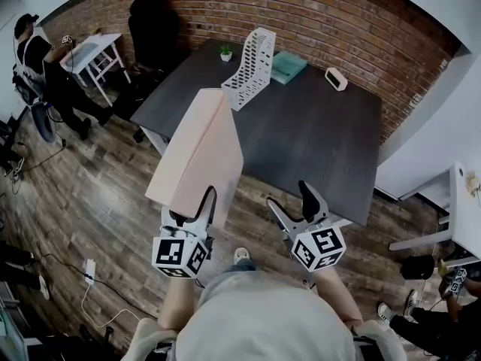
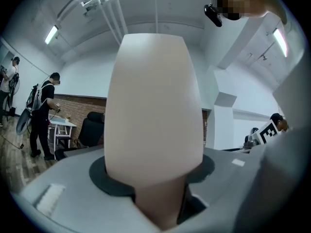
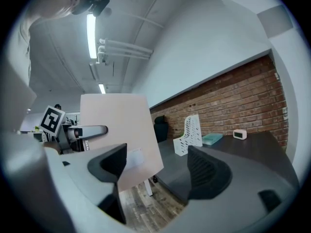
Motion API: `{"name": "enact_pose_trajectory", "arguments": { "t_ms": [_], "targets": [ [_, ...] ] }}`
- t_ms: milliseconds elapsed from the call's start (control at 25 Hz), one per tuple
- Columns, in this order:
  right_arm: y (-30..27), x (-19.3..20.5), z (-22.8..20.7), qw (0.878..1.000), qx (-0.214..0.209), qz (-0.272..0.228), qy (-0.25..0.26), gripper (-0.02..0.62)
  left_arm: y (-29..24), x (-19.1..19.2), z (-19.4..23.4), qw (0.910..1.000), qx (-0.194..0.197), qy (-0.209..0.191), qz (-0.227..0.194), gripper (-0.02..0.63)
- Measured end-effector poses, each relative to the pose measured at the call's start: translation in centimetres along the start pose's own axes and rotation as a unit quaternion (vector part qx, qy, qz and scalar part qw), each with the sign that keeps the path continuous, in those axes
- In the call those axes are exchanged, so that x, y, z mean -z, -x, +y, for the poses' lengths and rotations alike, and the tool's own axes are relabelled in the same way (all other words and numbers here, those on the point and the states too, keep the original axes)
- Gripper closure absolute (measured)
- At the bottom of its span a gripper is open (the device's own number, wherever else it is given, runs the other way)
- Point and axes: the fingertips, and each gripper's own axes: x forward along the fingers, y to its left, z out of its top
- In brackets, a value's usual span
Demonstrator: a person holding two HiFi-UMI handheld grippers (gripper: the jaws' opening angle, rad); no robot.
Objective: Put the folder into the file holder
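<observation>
A pale pink folder (image 1: pixel 199 156) is held up in the air in front of the dark table (image 1: pixel 316 141), tilted, with my left gripper (image 1: pixel 192 210) shut on its lower edge. In the left gripper view the folder (image 2: pixel 154 115) fills the middle, pinched between the jaws. My right gripper (image 1: pixel 294 201) stands open beside it, near the table's front edge, with nothing between its fingers. From the right gripper view the folder (image 3: pixel 119 130) shows at left. The white perforated file holder (image 1: pixel 252 68) stands upright at the table's far side, also visible as the file holder (image 3: pixel 189 134).
A teal book (image 1: pixel 288 66), a small potted plant (image 1: pixel 225 53) and a small white clock (image 1: pixel 336 78) lie near the file holder. A black chair (image 1: pixel 154 28) and a white side table (image 1: pixel 94 51) stand at left, with a person (image 1: pixel 41 66) there.
</observation>
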Motion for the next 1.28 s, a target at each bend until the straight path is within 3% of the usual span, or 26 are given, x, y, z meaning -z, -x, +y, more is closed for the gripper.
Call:
{"name": "enact_pose_trajectory", "arguments": {
  "t_ms": [520, 880, 1280],
  "targets": [
    [-8.2, 0.0, -2.5, 0.999, 0.037, 0.007, -0.01, 0.222, -11.1, -2.9, 7.2, 0.9987, 0.048, -0.015, -0.007, 0.344],
    [-10.1, 1.7, -3.4, 0.998, 0.047, 0.044, -0.013, 0.222, -19.7, -6.0, 9.7, 0.9972, 0.064, -0.026, -0.026, 0.348],
    [-14.6, 1.6, -7.5, 0.998, 0.048, 0.043, -0.024, 0.222, -29.9, -8.5, 11.8, 0.9948, 0.081, -0.049, -0.039, 0.349]
  ]
}}
